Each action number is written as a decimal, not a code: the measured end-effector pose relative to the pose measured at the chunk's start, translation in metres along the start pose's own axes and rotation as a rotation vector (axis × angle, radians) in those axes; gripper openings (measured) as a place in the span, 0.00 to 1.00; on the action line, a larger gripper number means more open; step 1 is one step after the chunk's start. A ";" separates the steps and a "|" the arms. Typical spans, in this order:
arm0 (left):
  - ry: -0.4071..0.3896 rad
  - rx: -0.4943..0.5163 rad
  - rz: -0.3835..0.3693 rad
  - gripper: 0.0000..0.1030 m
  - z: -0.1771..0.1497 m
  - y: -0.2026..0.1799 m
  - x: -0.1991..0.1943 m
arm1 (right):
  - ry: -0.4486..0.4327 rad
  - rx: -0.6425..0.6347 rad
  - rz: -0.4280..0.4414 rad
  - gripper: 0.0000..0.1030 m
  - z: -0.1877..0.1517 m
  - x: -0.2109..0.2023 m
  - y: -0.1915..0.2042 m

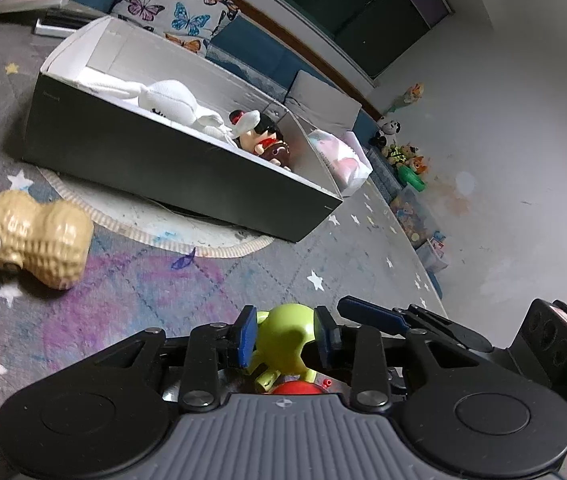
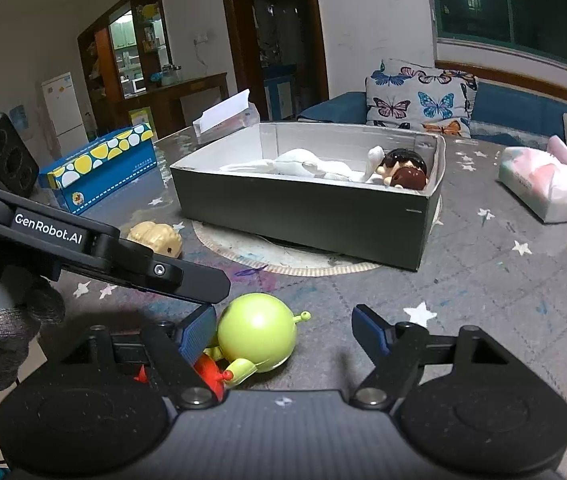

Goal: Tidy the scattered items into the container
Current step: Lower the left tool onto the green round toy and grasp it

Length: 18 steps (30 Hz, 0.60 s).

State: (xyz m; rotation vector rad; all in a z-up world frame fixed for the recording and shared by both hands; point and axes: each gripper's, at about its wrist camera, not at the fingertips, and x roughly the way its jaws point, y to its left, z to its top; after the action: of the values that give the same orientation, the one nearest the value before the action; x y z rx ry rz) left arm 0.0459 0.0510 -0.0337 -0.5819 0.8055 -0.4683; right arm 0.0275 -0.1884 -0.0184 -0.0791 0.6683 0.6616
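A lime-green round-headed toy (image 1: 287,338) (image 2: 257,332) with a red part lies on the grey star-patterned table. My left gripper (image 1: 285,336) is shut on its head, blue pads on both sides. My right gripper (image 2: 283,334) is open around the same toy from the other side; the left gripper's body (image 2: 95,248) crosses just above it. The dark open box (image 1: 171,160) (image 2: 303,212) holds a white plush toy (image 1: 171,100) (image 2: 303,168) and a small doll (image 1: 267,136) (image 2: 403,170). A beige peanut-shaped toy (image 1: 39,236) (image 2: 155,238) lies on the table left of the box.
A round paper mat (image 1: 171,228) (image 2: 267,256) lies under the box. A blue spotted box (image 2: 99,168) stands far left, a tissue pack (image 2: 539,184) (image 1: 343,160) to the right of the box. A butterfly cushion (image 2: 419,100) (image 1: 171,4) sits behind.
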 end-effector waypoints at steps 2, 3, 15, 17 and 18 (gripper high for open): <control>0.007 -0.005 0.004 0.33 0.000 0.000 0.001 | 0.007 0.006 0.004 0.75 -0.001 -0.001 -0.001; 0.012 -0.009 0.004 0.33 0.000 0.001 0.002 | 0.012 0.010 0.006 0.75 -0.002 -0.001 -0.002; 0.027 -0.030 0.006 0.33 0.005 0.003 0.013 | 0.003 0.063 -0.002 0.75 -0.003 -0.002 -0.014; 0.027 -0.037 0.006 0.34 0.006 0.003 0.016 | 0.000 0.064 -0.010 0.75 -0.004 -0.002 -0.015; 0.027 -0.040 0.004 0.34 0.007 0.003 0.018 | -0.001 0.065 -0.013 0.75 -0.004 -0.002 -0.015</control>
State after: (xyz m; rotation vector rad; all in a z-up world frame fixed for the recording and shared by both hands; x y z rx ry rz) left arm 0.0626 0.0451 -0.0412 -0.6123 0.8431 -0.4576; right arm 0.0329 -0.2023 -0.0226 -0.0237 0.6875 0.6266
